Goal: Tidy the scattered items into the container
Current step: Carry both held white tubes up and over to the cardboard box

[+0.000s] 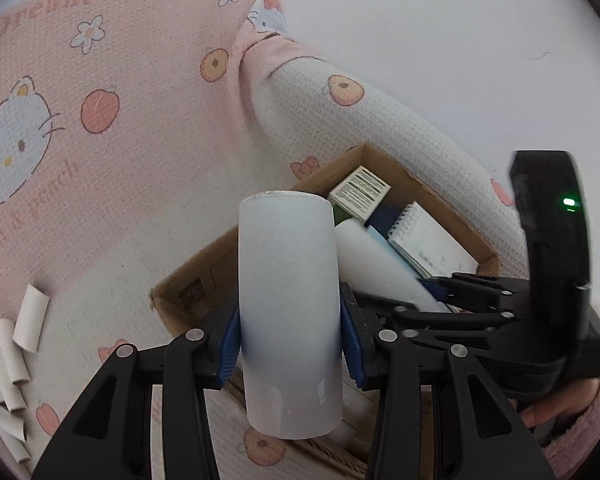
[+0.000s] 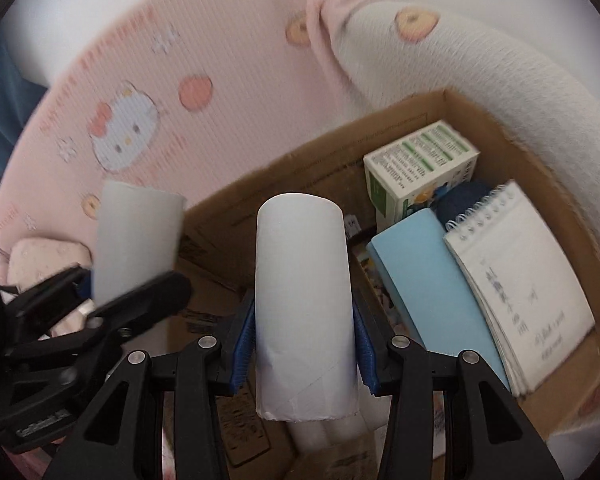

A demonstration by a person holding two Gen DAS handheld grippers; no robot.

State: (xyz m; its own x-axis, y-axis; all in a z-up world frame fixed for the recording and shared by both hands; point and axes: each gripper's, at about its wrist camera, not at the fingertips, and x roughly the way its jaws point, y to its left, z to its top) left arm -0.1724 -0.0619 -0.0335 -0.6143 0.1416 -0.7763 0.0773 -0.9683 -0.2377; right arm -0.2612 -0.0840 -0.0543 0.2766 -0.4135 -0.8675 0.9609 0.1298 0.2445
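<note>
My left gripper (image 1: 288, 344) is shut on a white cardboard tube (image 1: 288, 300), held upright over the near rim of the cardboard box (image 1: 204, 276). My right gripper (image 2: 304, 344) is shut on another white cardboard tube (image 2: 304, 300), held above the inside of the box (image 2: 300, 152). The right gripper also shows in the left wrist view (image 1: 440, 292), reaching over the box. The left gripper and its tube (image 2: 136, 240) show at the left in the right wrist view. Several more white tubes (image 1: 8, 352) lie on the bedsheet at the far left.
Inside the box are a green-and-white carton (image 2: 420, 168), a light blue book (image 2: 432, 280), a spiral notepad (image 2: 516, 276), a dark blue ball (image 2: 460, 200) and white tubes (image 2: 324, 432). A pink Hello Kitty sheet (image 1: 80, 140) and a rolled white blanket (image 1: 380, 120) surround the box.
</note>
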